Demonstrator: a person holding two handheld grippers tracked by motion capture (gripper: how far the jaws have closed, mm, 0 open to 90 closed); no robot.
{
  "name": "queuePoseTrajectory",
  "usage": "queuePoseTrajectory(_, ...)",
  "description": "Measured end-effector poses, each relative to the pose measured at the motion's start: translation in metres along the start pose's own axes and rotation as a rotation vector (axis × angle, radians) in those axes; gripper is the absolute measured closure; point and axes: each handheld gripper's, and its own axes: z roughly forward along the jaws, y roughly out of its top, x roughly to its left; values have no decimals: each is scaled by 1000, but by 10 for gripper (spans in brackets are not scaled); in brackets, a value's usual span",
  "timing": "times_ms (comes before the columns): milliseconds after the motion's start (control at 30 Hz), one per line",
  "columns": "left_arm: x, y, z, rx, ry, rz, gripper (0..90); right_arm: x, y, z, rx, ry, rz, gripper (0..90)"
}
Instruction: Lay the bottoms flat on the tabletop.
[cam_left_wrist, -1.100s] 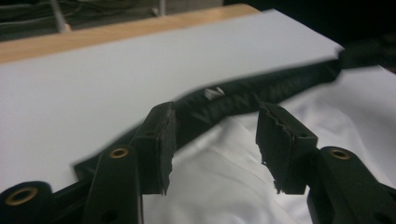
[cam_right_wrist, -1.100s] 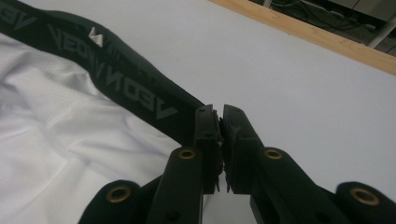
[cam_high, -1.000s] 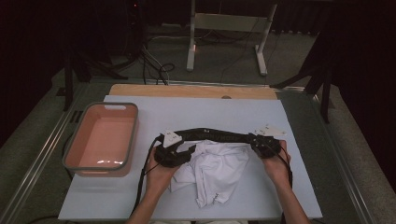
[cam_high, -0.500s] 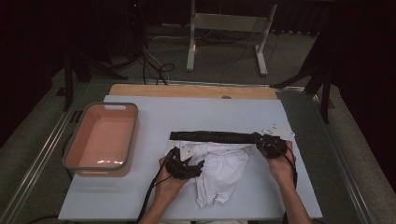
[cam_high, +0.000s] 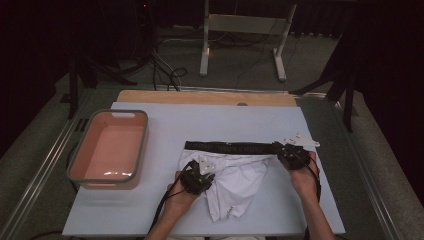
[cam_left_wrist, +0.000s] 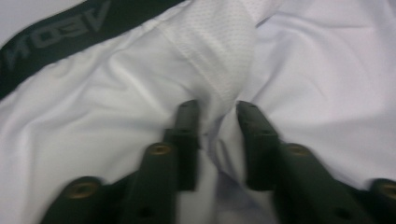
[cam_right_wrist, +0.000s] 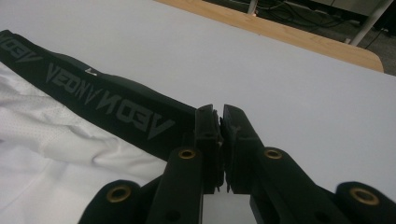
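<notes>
Together, two grippers grasp one white garment (cam_high: 235, 182): left gripper (cam_left_wrist: 215, 116) jaws just closing on fabric, right gripper (cam_right_wrist: 220, 122) clamping the waistband.

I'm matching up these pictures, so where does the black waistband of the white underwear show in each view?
High view: black waistband runs across the table's middle, between the grippers.
Left gripper view: upper left corner.
Right gripper view: slants from upper left to the jaws.
Shared landmark: its grey lettering.

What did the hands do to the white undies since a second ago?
The left gripper let go of the black waistband's left end, came down toward the person onto the white fabric, and its jaws have just been closing, with a fold between them. The right gripper stayed clamped on the waistband's right end. The pink tub didn't move.
</notes>
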Motion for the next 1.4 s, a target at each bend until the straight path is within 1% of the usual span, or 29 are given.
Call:
queuePoseTrajectory(33,0,0,0,0,0,0,785,0,0,0,0,2,1,848)
queuePoseTrajectory(67,3,-1,-2,-6,-31,-27,785,0,0,0,0,2,1,848)
queuePoseTrajectory(100,3,-2,-5,-8,-62,-36,825,0,0,-1,2,3,-1,849)
queuePoseTrajectory(167,0,-5,-8,-5,-82,-20,837,0,-1,-2,-2,-1,6,848)
queuePoseTrajectory(200,-3,-7,-11,-1,-112,-9,840,0,-1,-3,1,5,5,849)
queuePoseTrajectory(233,-3,-7,-11,-1,-112,-9,840,0,-1,-3,1,5,5,849)
queuePoseTrajectory(333,-8,-13,-17,4,-155,13,842,1,-3,-5,8,8,10,849)
queuePoseTrajectory(400,-10,-14,-18,1,-156,15,842,0,-4,-6,7,8,3,849)
queuePoseTrajectory(567,-12,-18,-22,-11,-185,2,844,3,-3,-8,3,8,2,849)
queuePoseTrajectory(633,-13,-19,-24,-13,-202,-5,845,4,-3,-9,7,8,6,849)
queuePoseTrajectory(667,-15,-21,-26,-18,-227,-13,845,3,-4,-9,10,11,1,849)
queuePoseTrajectory(700,-15,-21,-26,-18,-227,-13,845,3,-4,-9,10,11,1,849)
queuePoseTrajectory(833,-23,-25,-32,-16,-260,20,845,4,-4,-11,12,11,6,850)
queuePoseTrajectory(900,-27,-26,-35,-15,-292,26,845,4,-5,-11,15,14,4,851)
queuePoseTrajectory(933,-30,-26,-38,-4,-307,45,841,5,-5,-11,22,20,5,851)
queuePoseTrajectory(967,-30,-26,-38,-4,-307,45,827,5,-5,-11,22,20,5,851)
queuePoseTrajectory(1000,-27,-24,-43,-35,-306,34,769,6,-6,-10,25,20,-1,852)
queuePoseTrajectory(1033,-27,-24,-43,-35,-306,34,717,6,-6,-10,25,20,-1,852)
queuePoseTrajectory(1067,-19,-20,-49,-92,-307,-12,671,6,-7,-8,31,19,-3,852)
queuePoseTrajectory(1100,-19,-20,-49,-92,-307,-12,627,6,-7,-8,31,19,-3,852)
queuePoseTrajectory(1133,-8,-16,-56,-133,-258,-40,567,5,-8,-6,37,16,1,852)
queuePoseTrajectory(1167,-8,-16,-56,-133,-258,-40,542,5,-8,-6,37,16,1,852)
queuePoseTrajectory(1200,3,-13,-60,-156,-209,-72,520,4,-9,-4,44,8,9,852)
queuePoseTrajectory(1233,3,-13,-60,-156,-209,-72,494,4,-9,-4,44,8,9,852)
queuePoseTrajectory(1267,13,-12,-63,-163,-140,-86,462,2,-11,-3,51,-7,2,852)
queuePoseTrajectory(1300,13,-12,-63,-163,-140,-86,444,2,-11,-3,51,-7,2,852)
queuePoseTrajectory(1333,22,-12,-64,-163,-102,-122,427,2,-12,-2,60,-23,-7,851)
queuePoseTrajectory(1367,22,-12,-64,-163,-102,-122,416,2,-12,-2,60,-23,-7,851)
queuePoseTrajectory(1400,27,-12,-64,-168,-82,-139,416,2,-12,-2,62,-31,-6,852)
